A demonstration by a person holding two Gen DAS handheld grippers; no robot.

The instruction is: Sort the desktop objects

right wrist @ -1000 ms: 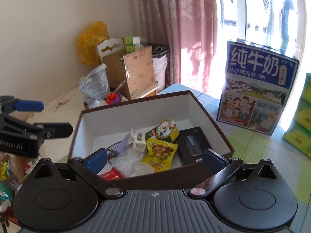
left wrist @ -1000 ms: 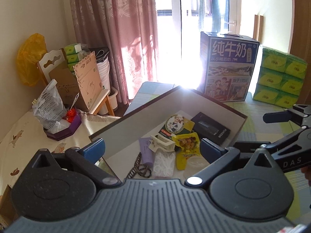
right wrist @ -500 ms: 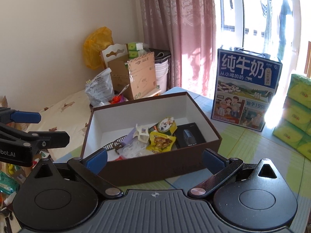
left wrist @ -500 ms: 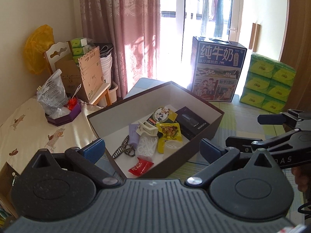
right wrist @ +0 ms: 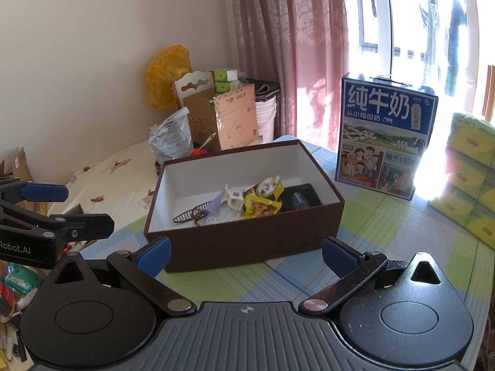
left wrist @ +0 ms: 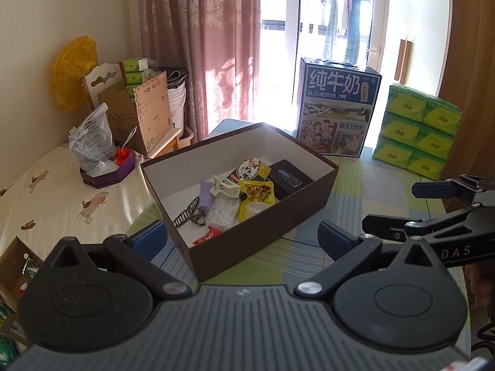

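Note:
A brown box point(left wrist: 272, 235) with a white inside stands on the green-and-blue checked tablecloth point(left wrist: 365, 185). In it lie a white hair claw point(left wrist: 225, 187), a yellow snack packet point(left wrist: 256, 193), a black case point(left wrist: 289, 177), a dark hair comb point(left wrist: 185, 215) and a red sachet point(left wrist: 207, 236). My left gripper point(left wrist: 243, 238) is open, level with the box's near corner and holding nothing. My right gripper point(right wrist: 246, 255) is open too, in front of the box's point(right wrist: 216, 247) long side and empty. Each gripper shows at the edge of the other's view, apart from the box.
A blue milk carton case point(left wrist: 338, 111) stands behind the box, with stacked green tissue packs point(left wrist: 417, 130) to its right. Off the table's left side are a purple tray point(left wrist: 106, 176) with a plastic bag, cardboard boxes point(left wrist: 145, 117) and a cloth-covered surface point(left wrist: 46, 204).
Both grippers have drawn back and up from the box, so it looks smaller and its whole outline shows. Both stay open and empty. The box's contents have not moved.

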